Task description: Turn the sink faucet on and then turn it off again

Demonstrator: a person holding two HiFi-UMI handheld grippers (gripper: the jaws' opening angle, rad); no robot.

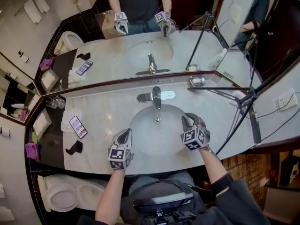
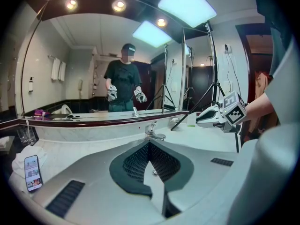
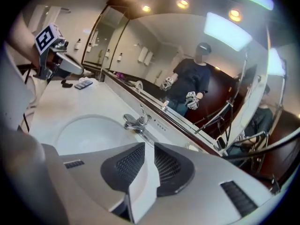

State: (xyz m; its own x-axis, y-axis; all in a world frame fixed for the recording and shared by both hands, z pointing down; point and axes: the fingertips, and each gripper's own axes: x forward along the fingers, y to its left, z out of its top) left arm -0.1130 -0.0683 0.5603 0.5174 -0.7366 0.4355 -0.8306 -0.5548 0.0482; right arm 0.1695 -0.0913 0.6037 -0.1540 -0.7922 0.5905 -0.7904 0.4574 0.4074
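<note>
I am holding the left hand-held gripper [image 1: 124, 134] pressed together and empty over the sink's [image 1: 145, 137] near side; the faucet [image 1: 156, 96] is standing ahead on the bench [image 1: 103, 107], spout pointing toward me; the right hand-held gripper [image 1: 192, 120], slightly spread and empty, is sitting nearer, with the faucet ahead-left of it.

Faucet [image 1: 156, 97] behind basin [image 1: 145, 136]; phone [image 1: 78, 126] on counter [image 1: 104, 109], L of basin.

Bathroom. Marble desk [image 1: 105, 108] carries 1 sunken basin [image 1: 145, 135] with chrome faucet [image 1: 156, 96]. Wall mirror [image 1: 140, 55] spans 12 o'clock. Toilet [image 1: 65, 196] at 7 o'clock. Glass tumblers [image 1: 55, 102] at 9 o'clock.
</note>
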